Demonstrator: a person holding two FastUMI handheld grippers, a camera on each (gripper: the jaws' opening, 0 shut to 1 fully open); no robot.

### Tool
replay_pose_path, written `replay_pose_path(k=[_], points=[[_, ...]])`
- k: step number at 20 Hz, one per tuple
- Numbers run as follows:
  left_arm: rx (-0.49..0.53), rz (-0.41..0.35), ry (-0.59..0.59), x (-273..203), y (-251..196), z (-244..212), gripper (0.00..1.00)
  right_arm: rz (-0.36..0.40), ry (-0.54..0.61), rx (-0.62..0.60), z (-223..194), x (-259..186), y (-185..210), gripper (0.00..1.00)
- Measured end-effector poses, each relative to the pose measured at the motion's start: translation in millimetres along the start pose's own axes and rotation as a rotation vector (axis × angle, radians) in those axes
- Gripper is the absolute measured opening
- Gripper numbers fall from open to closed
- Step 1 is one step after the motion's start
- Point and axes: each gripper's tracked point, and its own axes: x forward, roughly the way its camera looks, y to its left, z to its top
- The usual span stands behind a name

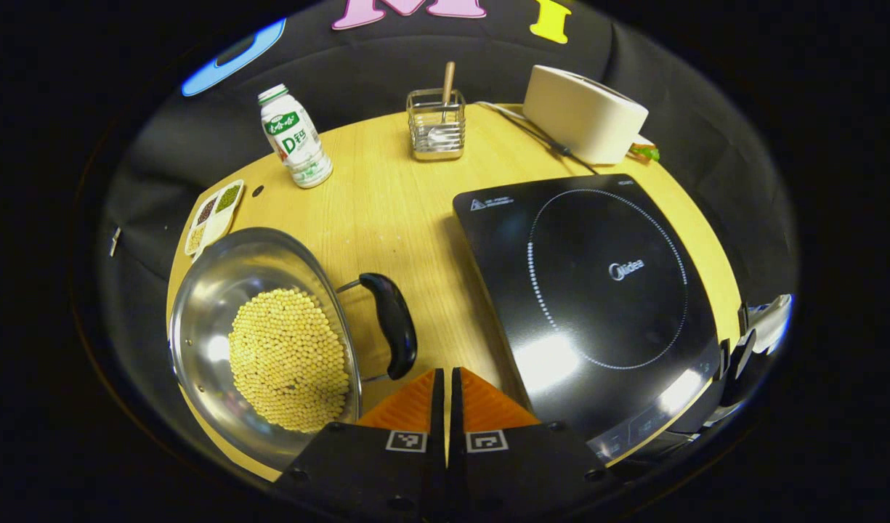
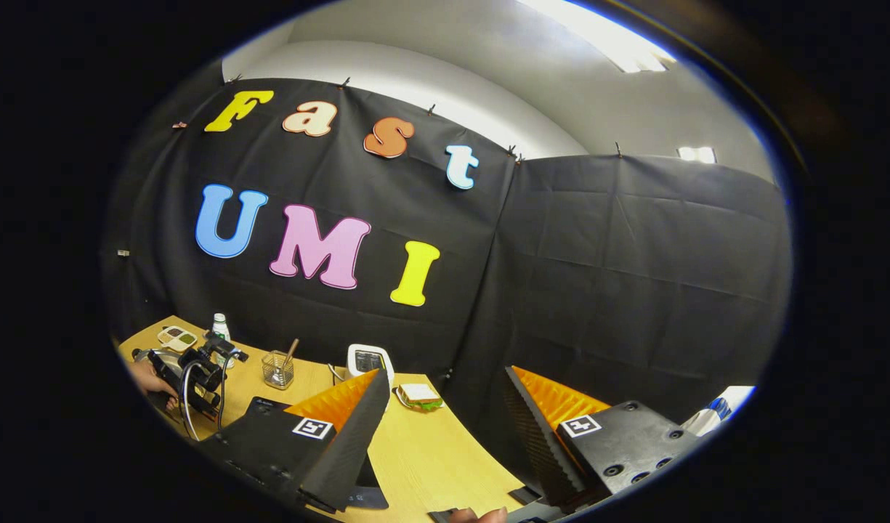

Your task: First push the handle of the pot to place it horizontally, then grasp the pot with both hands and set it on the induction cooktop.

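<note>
In the left gripper view we see our left gripper (image 1: 445, 378) fingers pressed together, holding nothing; the steel pot (image 1: 259, 341) of round beans lies just left, its curved black handle (image 1: 391, 325) ahead, the glossy induction cooktop (image 1: 597, 290) right. In the right gripper view our right gripper (image 2: 445, 378) fingers spread wide above the wooden tabletop (image 2: 430, 450).

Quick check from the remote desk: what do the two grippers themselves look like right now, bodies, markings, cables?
The left gripper has a black body with round screw holes, ridged wedge-shaped fingers, and a square black-and-white tag at each finger's base. The right gripper has the same black body, screws, ridged fingers and square tags. In the right gripper view, the left gripper carries looping black cables and is held by a hand.
</note>
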Motion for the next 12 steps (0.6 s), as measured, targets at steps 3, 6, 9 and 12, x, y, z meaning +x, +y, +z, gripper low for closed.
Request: replay_pose_path(k=[3,6,9,12], points=[[0.029,-0.037,-0.098,-27.0,-13.1,9.1,0.06,0.043,0.001,0.014,6.5,1.9,17.4,0.98],[0.046,-0.069,-0.207,-59.7,-16.6,17.4,0.55,0.099,0.001,0.012,7.5,3.9,41.1,0.98],[0.002,-0.047,-0.306,-92.9,3.1,24.1,0.94,0.166,0.007,0.018,9.7,2.7,72.5,0.98],[-0.053,-0.023,-0.376,-122.0,34.5,21.3,0.95,0.249,0.022,0.023,8.1,3.2,109.5,0.98]])
